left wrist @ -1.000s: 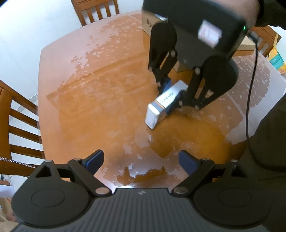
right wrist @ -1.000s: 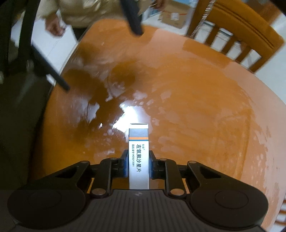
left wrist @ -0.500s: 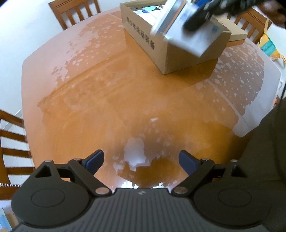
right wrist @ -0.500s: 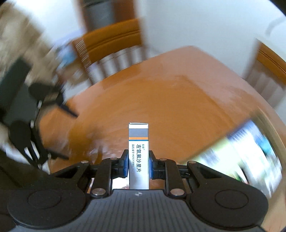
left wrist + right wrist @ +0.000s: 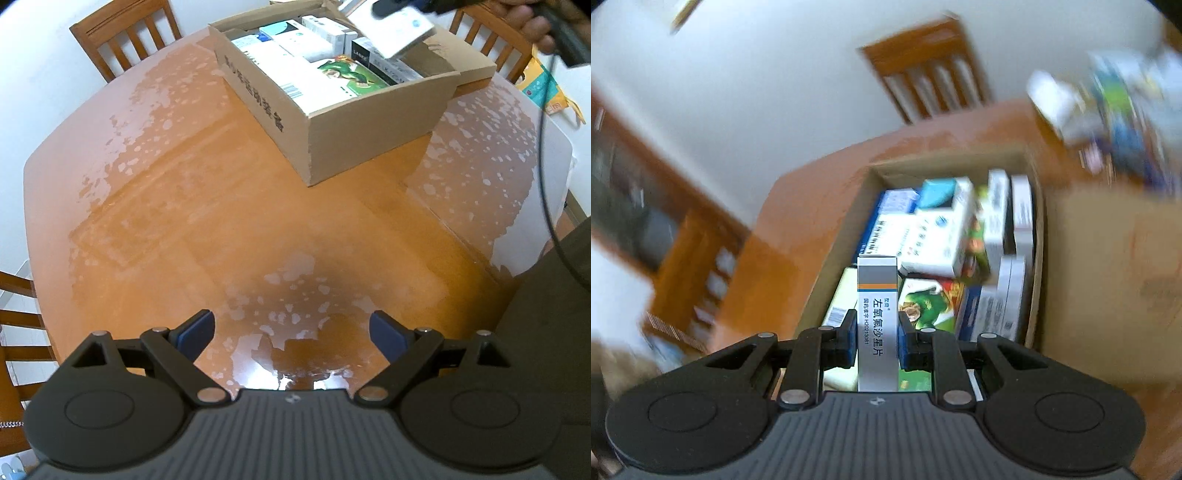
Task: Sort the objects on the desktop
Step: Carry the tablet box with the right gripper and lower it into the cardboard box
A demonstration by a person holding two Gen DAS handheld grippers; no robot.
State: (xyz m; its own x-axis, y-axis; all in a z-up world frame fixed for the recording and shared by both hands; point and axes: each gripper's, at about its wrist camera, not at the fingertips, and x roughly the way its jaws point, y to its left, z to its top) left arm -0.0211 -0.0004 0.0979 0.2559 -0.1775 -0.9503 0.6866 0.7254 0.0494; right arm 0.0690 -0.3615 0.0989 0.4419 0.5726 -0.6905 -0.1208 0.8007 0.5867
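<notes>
While the open brown cardboard box [image 5: 369,122] already holds many packets, the right claw [image 5: 877,334], clamped on a slim white-and-grey medicine carton [image 5: 878,325], hangs over it unreleased; the left claw [image 5: 291,332] gapes empty above the bare glossy orange counter [image 5: 184,221], so sorting looks nearly done.

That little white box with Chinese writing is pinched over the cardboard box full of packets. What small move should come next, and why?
Probably lower it a little, then let go. The right hand-held gripper is shut on the medicine box, which hangs above the open cardboard box already holding other packets. The left hand-held gripper is open and empty over the table.
</notes>
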